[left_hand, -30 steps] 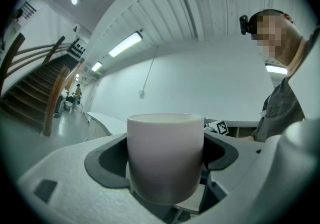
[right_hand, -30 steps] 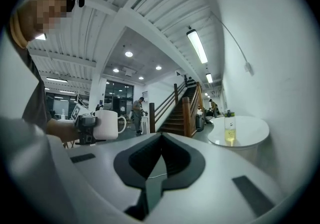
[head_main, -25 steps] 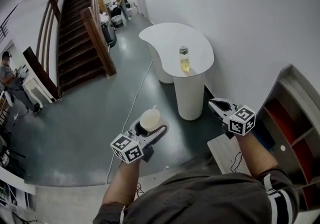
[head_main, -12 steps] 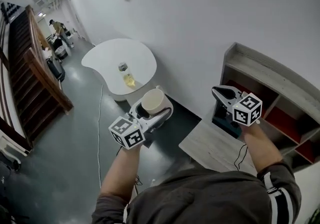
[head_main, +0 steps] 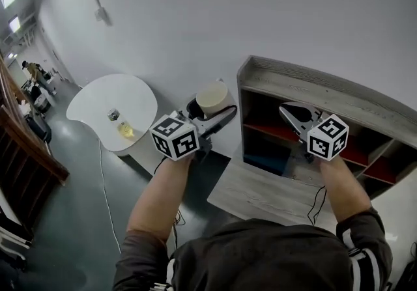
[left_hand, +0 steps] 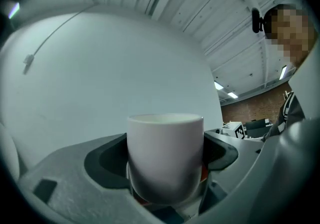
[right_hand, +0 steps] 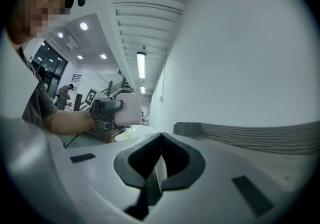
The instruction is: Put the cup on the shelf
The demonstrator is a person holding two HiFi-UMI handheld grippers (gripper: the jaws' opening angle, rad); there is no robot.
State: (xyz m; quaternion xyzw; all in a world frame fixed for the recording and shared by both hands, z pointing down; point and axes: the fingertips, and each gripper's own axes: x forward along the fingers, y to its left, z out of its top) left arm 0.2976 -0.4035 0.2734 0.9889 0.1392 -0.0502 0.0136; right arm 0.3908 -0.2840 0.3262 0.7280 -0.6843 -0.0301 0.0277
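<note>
Cup in transport toward shelf, held by one gripper.
White cup (head_main: 212, 97) is upright, pinched at its lower wall by the left gripper (head_main: 210, 114), and hangs in the air just beside the upper left corner of the grey shelf (head_main: 306, 83), not yet over any board. The right gripper (head_main: 298, 114), its jaws pressed together on nothing, hovers before the upper compartments. Judged good practice: hold the cup level, carry it rightward clear of the side panel, lower it until the base sits flat, and only then part the jaws, with the right gripper held out of the path.
</note>
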